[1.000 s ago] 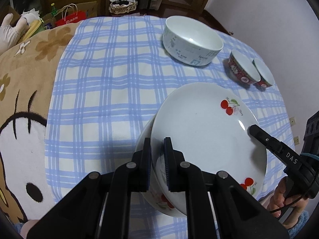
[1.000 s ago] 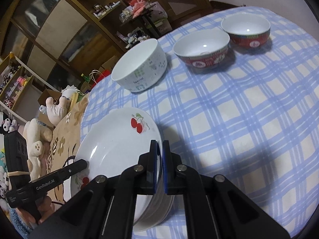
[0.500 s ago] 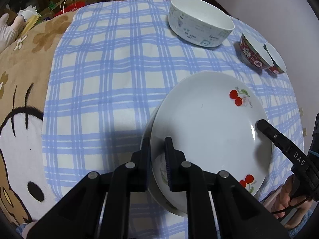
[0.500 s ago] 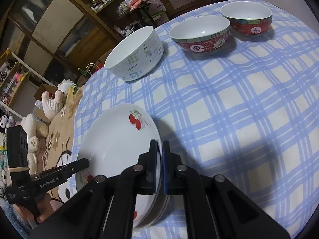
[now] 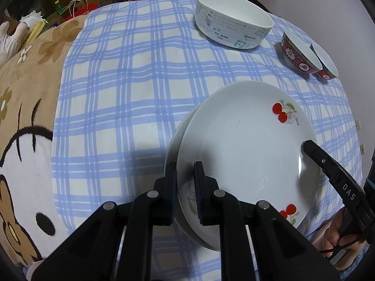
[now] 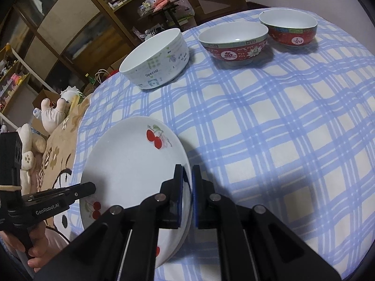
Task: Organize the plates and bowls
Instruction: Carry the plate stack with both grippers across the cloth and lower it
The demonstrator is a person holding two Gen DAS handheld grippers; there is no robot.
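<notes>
A white cherry plate [image 5: 246, 145] lies on top of a second white plate [image 5: 174, 138] near the table's front edge; it also shows in the right wrist view [image 6: 131, 164]. My left gripper [image 5: 185, 171] is shut on the stack's near left rim. My right gripper [image 6: 187, 175] is shut on the stack's right rim. A large white printed bowl [image 5: 234, 23] [image 6: 157, 58] and two red bowls [image 5: 300, 53] [image 6: 234, 42] [image 6: 290, 28] stand at the far side.
The round table has a blue checked cloth [image 5: 129, 82] [image 6: 281, 128]. A brown cartoon blanket [image 5: 23, 107] lies to the left. Shelves and clutter [image 6: 70, 23] stand beyond the table.
Both grippers and the plate stack have come lower and closer to the cloth; the jaws have kept their hold on the rims.
</notes>
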